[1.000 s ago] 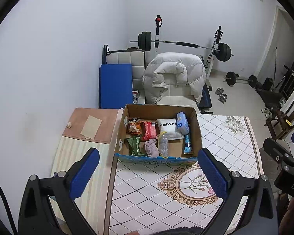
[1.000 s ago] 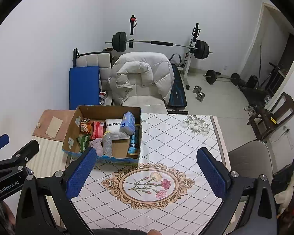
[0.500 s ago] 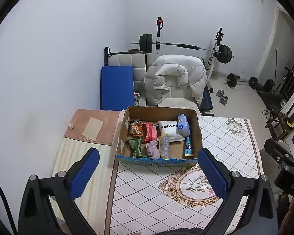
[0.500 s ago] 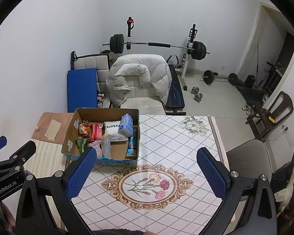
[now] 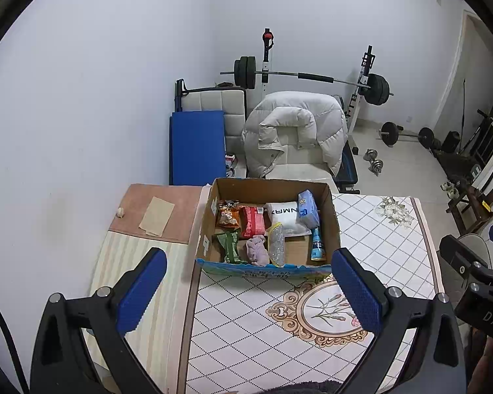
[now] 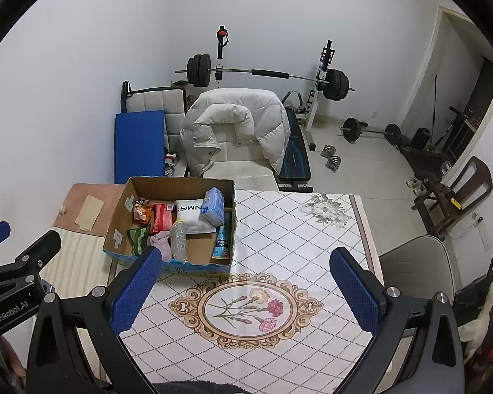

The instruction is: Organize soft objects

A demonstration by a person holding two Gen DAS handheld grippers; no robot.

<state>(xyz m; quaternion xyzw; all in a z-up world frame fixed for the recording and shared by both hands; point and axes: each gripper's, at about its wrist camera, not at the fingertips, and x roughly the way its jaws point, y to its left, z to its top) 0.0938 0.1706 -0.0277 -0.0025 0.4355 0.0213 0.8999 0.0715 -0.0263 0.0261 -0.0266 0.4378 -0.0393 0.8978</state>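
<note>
The cardboard box (image 5: 269, 193) sits on the far left part of the table (image 5: 394, 246), at 12 o'clock from the left gripper (image 5: 249, 292) and at about 11 o'clock from the right gripper (image 6: 243, 287). Both grippers hang above the table well short of the box, each with its 2 blue, dimpled pads spread wide and nothing between them.

Inside the box, the soft things lie jumbled: a crumpled lilac cloth (image 5: 258, 253) near the front wall, a white pillowy pack (image 5: 283, 215) with black letters toward the back, and a light blue tissue pack (image 5: 307, 207) leaning at its right. At 9 o'clock from the cloth lies a green wrapper (image 5: 228, 246); behind it, a red packet (image 5: 253, 221) and an orange snack bag (image 5: 228, 216). A crinkled clear plastic bottle (image 5: 276, 243) lies beside the cloth, and a blue tube (image 5: 317, 244) rests along the right wall.

The tablecloth is white with a diamond grid and an oval flower medallion (image 6: 246, 308). Beyond the table, a puffy white jacket (image 5: 295, 131) drapes over a chair.
</note>
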